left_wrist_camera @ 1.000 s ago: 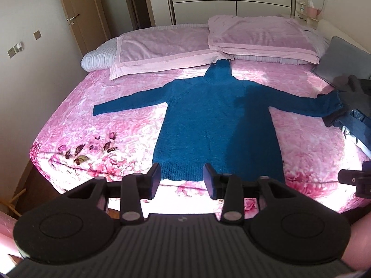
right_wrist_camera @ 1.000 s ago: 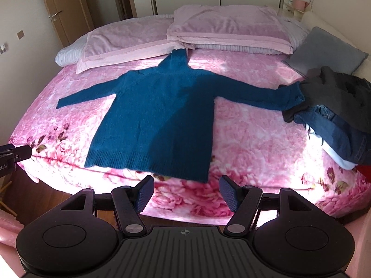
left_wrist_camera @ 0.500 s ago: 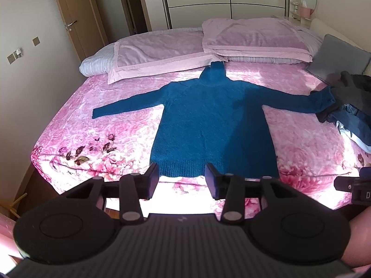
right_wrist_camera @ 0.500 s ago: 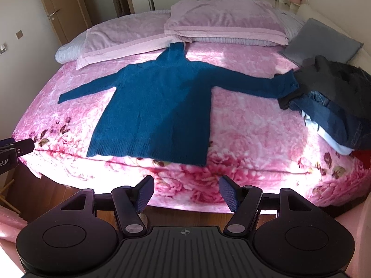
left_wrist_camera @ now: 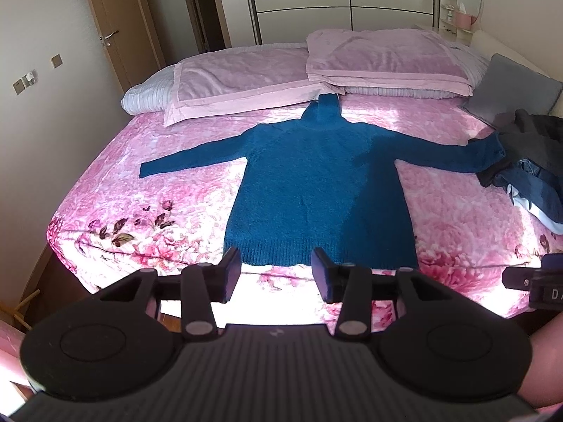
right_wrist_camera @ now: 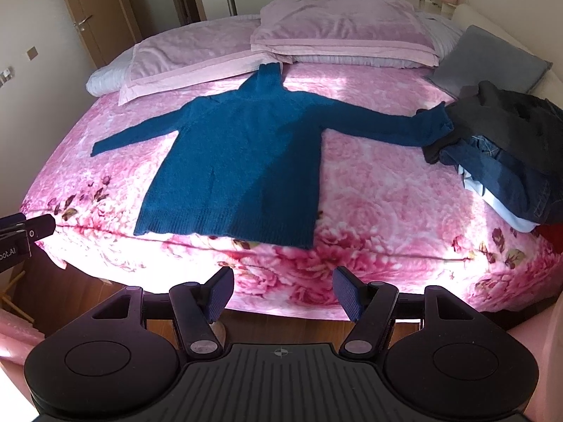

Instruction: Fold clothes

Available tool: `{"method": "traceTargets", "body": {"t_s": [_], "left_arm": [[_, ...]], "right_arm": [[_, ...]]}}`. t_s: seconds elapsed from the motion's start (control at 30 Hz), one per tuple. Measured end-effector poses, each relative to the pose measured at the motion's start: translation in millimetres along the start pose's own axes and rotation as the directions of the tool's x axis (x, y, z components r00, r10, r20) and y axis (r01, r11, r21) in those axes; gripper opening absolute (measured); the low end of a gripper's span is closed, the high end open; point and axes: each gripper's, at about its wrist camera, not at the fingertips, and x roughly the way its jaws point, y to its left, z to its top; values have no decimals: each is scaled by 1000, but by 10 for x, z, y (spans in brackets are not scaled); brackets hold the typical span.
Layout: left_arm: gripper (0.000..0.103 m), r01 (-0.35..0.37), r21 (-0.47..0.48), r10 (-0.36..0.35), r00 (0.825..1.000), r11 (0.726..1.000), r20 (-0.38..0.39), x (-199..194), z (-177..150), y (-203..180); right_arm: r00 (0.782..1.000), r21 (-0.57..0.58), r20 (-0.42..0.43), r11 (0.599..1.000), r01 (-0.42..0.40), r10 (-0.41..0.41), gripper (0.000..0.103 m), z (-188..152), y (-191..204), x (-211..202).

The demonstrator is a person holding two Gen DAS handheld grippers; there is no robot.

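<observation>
Teal turtleneck sweater [left_wrist_camera: 318, 183] lies flat on the pink floral bedspread [left_wrist_camera: 116, 190], sleeves spread, hem at the near edge, right cuff touching the clothes pile [right_wrist_camera: 506, 147]. Left gripper [left_wrist_camera: 276, 274] and right gripper [right_wrist_camera: 283, 290] hover, jaws apart, empty. Best start: pinch one cuff, fold sleeve across body, keep knit smooth.

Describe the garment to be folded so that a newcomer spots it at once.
Start at the bed with the pink floral cover. In its middle lies a teal turtleneck sweater, spread flat, sleeves out, collar toward the pillows. Unlike the crumpled heap of dark clothes at the right edge, which its right cuff touches, it lies open and smooth.
</observation>
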Motion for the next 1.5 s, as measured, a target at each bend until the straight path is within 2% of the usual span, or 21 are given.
{"method": "traceTargets", "body": {"t_s": [0.3, 0.57, 0.83, 0.97, 1.17, 1.3, 1.4, 1.43, 1.5], "left_arm": [[40, -9, -28, 9, 1000, 1000, -1, 245, 131, -23], [40, 6, -127, -6, 1000, 992, 2, 766, 449, 269], [40, 14, -245, -27, 999, 969, -46, 1790, 948, 1069], [41, 34, -284, -58, 995, 958, -78, 2529, 1358, 1534], [41, 66, -386, -129, 982, 920, -140, 3723, 1941, 2175], [41, 54, -447, -137, 978, 893, -155, 4501, 2086, 2581], [41, 43, -526, -155, 973, 849, -171, 5120, 2036, 2906], [41, 38, -565, -165, 970, 825, -176, 5306, 1985, 3009], [40, 34, -652, -196, 965, 757, -177, 5658, 1842, 3196]], "right_arm": [[1000, -19, 14, 1000, -14, 14, 66, 213, -68, 165], [998, 9, 54, 1000, -24, 23, 66, 637, -156, 492], [989, 121, 136, 990, -74, 57, 66, 1236, -211, 1031], [990, 175, 142, 984, -44, 19, 66, 1717, -137, 1514], [996, 258, 38, 963, 73, -86, 66, 2580, 152, 2391], [996, 326, 20, 942, 76, -88, 66, 2962, 249, 2950], [995, 375, 4, 923, 87, -95, 66, 3159, 291, 3412], [994, 379, -14, 920, 103, -106, 66, 3188, 296, 3568], [990, 383, -50, 913, 138, -128, 66, 3242, 303, 3879]]}}
